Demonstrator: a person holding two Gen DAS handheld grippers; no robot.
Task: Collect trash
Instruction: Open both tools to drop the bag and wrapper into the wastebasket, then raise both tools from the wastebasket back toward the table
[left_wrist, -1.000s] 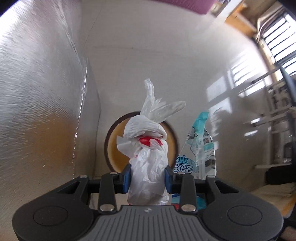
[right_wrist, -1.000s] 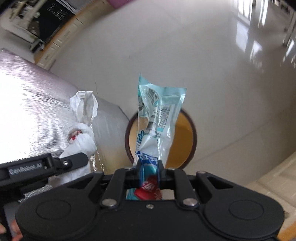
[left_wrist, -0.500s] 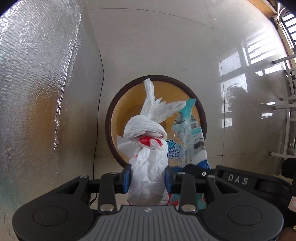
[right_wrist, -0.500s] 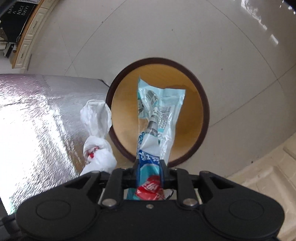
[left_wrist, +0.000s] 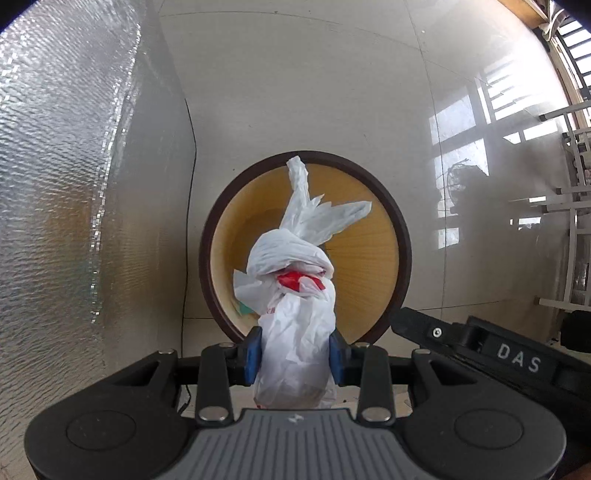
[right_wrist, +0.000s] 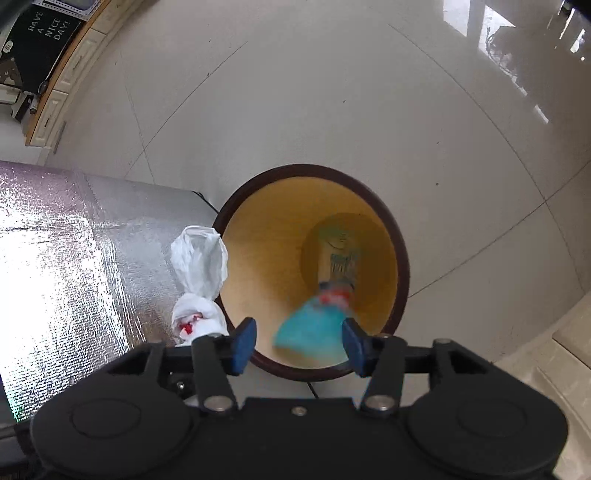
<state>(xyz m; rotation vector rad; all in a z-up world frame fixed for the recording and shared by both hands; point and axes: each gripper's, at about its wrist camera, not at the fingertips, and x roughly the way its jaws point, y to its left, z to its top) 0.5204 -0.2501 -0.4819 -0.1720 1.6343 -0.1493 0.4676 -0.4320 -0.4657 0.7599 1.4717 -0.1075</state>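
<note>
1. Silver foil-covered surface (right_wrist: 66, 266) stands just beside the round wooden bin (right_wrist: 400, 266) on the pale tiled floor (right_wrist: 332, 92); a dark cable runs under the bin's rim.
2. The left hand-held gripper (left_wrist: 294, 356) pinches a knotted white plastic bag (left_wrist: 295, 325) above the bin mouth, hiding part of the inside.
3. The right hand-held gripper (right_wrist: 297, 341), jaws just opened and spread, touches nothing; the teal wrapper (right_wrist: 314, 328) is blurred inside the bin.
</note>
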